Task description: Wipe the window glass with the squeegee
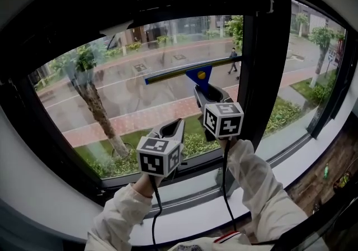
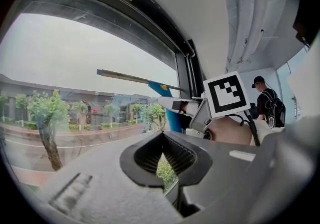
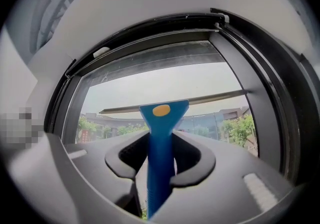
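The squeegee (image 1: 190,71) has a long blade lying nearly level against the window glass (image 1: 128,93), at about mid height on the pane's right half. Its blue handle (image 3: 161,133) runs down between the jaws of my right gripper (image 1: 210,92), which is shut on it. The right gripper view shows the blade (image 3: 210,99) spanning the pane, with a yellow dot on the handle's head. My left gripper (image 1: 172,128) hangs lower and to the left, near the pane's bottom edge, shut with nothing in it. In the left gripper view, the squeegee (image 2: 135,76) and right gripper (image 2: 185,106) show ahead on the right.
A thick black frame surrounds the pane, with a wide black mullion (image 1: 265,71) just right of the squeegee. A white sill (image 1: 291,171) runs below. Outside are a tree (image 1: 92,93), a wet street and hedges. A person with a backpack (image 2: 267,103) stands indoors to the right.
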Tool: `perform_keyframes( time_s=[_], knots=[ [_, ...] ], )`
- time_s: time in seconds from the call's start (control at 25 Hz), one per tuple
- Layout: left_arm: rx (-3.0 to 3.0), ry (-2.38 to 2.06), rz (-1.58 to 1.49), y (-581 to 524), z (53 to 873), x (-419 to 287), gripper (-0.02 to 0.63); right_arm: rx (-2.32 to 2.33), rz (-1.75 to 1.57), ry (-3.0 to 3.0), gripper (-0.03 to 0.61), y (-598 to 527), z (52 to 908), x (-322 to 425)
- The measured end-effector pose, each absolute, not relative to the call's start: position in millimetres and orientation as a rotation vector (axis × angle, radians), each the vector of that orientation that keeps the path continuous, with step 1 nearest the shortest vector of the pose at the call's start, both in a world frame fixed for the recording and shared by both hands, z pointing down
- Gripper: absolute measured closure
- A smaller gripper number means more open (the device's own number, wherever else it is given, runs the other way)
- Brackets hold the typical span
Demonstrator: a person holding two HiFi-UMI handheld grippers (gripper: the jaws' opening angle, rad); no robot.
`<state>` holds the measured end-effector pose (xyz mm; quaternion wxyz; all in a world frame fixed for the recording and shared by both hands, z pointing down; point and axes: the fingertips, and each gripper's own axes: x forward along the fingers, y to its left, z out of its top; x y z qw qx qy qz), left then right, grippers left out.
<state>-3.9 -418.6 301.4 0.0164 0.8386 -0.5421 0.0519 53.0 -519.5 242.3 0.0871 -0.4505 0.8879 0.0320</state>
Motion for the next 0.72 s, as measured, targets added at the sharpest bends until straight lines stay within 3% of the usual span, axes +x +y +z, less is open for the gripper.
perform_keyframes(
  time_s=[0.72],
  knots=[
    [2.505,-1.604,0.217,-410.4,381.4,-8.4,0.612,-1.426,-0.053,2.731,0.439,-517.1,344.5,52.2]
  ],
)
